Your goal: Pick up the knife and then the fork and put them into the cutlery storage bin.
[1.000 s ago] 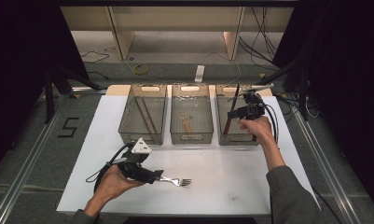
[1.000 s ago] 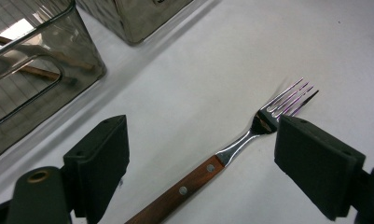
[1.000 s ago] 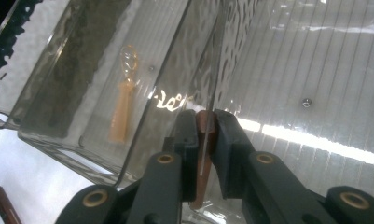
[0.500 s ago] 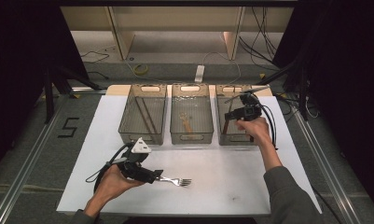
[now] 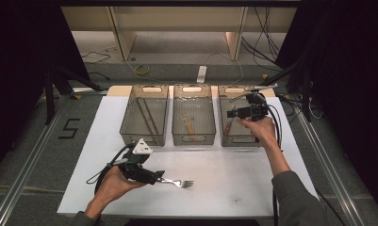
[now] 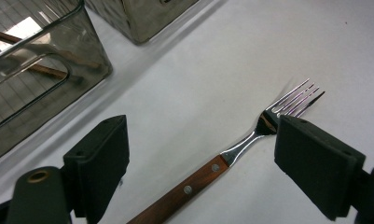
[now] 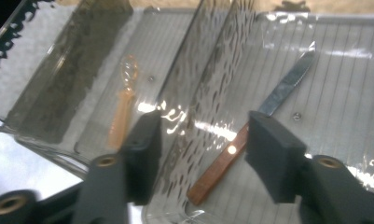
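The fork's (image 6: pixel 231 161) handle end is cut off at six o'clock, between the left gripper's (image 6: pixel 201 161) wide-open fingers, on the bench (image 5: pixel 234 188). The right gripper (image 7: pixel 203 154), just opening, hangs over the knife (image 7: pixel 254 128) lying in the three o'clock bin (image 5: pixel 252 136). Three bins stand in a row.

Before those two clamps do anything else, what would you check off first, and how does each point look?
1. Knife lies loose in the right bin: ok.
2. Right gripper, jaws just opened, nothing between them: ok.
3. Fork lies flat on the white table: ok.
4. Left gripper open, its pads either side of the fork: ok.
5. Pads lined up on the wooden handle: not ok, the right pad is by the tines.
6. Which bin takes forks: cannot tell.
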Motion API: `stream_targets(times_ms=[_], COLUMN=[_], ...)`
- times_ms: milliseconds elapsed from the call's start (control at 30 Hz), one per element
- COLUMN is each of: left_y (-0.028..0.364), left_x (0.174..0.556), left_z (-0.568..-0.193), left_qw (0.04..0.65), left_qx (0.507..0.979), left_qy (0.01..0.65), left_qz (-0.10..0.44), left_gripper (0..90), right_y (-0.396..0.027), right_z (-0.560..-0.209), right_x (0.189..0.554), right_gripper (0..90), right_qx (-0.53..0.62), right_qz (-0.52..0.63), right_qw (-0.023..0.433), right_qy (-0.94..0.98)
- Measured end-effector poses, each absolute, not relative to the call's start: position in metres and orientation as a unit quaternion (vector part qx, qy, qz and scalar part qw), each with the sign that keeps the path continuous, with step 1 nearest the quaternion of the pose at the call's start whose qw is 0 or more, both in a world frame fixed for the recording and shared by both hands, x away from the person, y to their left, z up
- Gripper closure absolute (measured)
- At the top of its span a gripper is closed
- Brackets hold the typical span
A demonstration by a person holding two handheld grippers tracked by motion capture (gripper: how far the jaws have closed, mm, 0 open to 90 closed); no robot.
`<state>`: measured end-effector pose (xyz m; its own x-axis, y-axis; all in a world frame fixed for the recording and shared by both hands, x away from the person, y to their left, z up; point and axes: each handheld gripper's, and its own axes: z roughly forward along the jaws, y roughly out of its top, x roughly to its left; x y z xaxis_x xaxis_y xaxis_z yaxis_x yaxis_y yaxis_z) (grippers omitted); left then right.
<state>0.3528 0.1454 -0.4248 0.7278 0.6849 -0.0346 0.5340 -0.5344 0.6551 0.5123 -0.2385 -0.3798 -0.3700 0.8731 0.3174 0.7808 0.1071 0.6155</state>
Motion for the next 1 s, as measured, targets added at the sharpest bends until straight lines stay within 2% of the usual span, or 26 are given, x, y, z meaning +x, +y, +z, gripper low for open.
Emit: stream_targets(times_ms=[133,333,700,1000], left_y=[0.146,0.147,0.148,0.15], left_x=[0.354,0.356,0.361,0.363], left_z=[-0.425,-0.425,-0.428,-0.43], left_qw=[0.33,0.328,0.305,0.285], left_qx=[0.868,0.868,0.876,0.884], left_qy=[0.352,0.357,0.36,0.356], left_qz=[0.115,0.11,0.106,0.105], left_gripper=[16.9,16.9,16.9,17.2], right_y=[-0.238,-0.233,-0.228,-0.237], right_z=[-0.37,-0.36,-0.367,-0.385], right_x=[0.498,0.467,0.412,0.385], right_gripper=[36.1,31.8,29.1,29.0], right_qx=[0.534,0.498,0.445,0.437], right_qz=[0.392,0.434,0.479,0.494], right_qw=[0.072,0.071,0.06,0.061], right_qy=[0.746,0.748,0.754,0.749])
